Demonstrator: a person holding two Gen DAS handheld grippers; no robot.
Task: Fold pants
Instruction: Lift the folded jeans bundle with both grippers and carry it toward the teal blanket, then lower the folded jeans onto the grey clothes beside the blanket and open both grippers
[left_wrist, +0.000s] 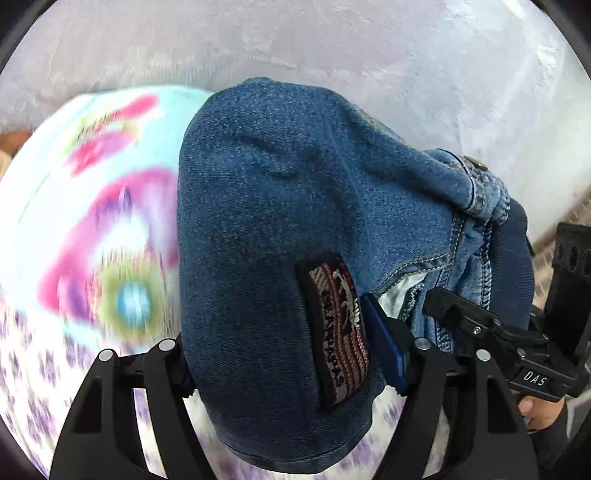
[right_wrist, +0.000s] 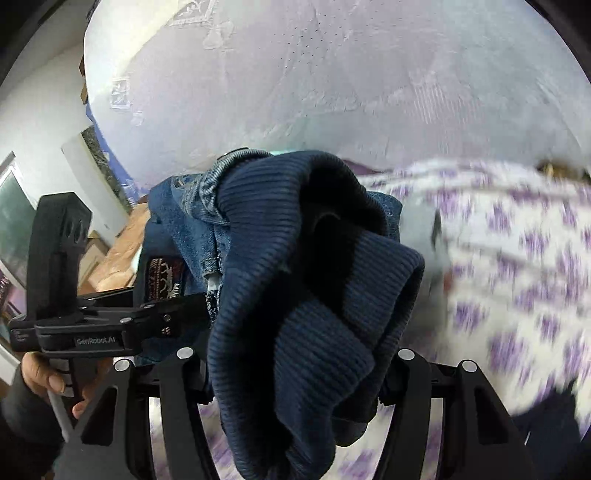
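Left wrist view first: floral bedsheet (left_wrist: 92, 206) at far left, blurred, bed under everything. Pants (left_wrist: 266, 221) fill the centre, blue denim, bunched up and lifted off the bed, not lying flat. Woven patch (left_wrist: 338, 332) faces the camera near the bottom of the bundle. Left gripper (left_wrist: 280, 373) is clamped on a thick wad of denim, both pads pressed into the cloth, jaws held wide by the bulk. Further right, the waistband with a rivet (left_wrist: 476, 164) hangs toward the other tool; right gripper (left_wrist: 448, 308) comes in from the right edge with its tip in the denim near the pocket seam, a hand (left_wrist: 541, 411) behind it. Right wrist view: left gripper (right_wrist: 201, 310) at left, pinching the denim beside the patch, hand (right_wrist: 44, 376) on its handle. Centre: dark ribbed knit part of the pants (right_wrist: 306, 288) is what my right gripper (right_wrist: 295, 373) holds, cloth packed between the pads, so gripping as well. Purple-patterned sheet (right_wrist: 517, 258) to the right, blurred. Pale bedspread (right_wrist: 332, 92) behind. Progress, my read: early. Garment is held by both tools in the air as a crumpled bundle; no flat layout, no crease, no legs aligned that I can see. Still to do: spread it on the bed, match the legs, fold over, tidy. Can't see the legs or hems at all from here.
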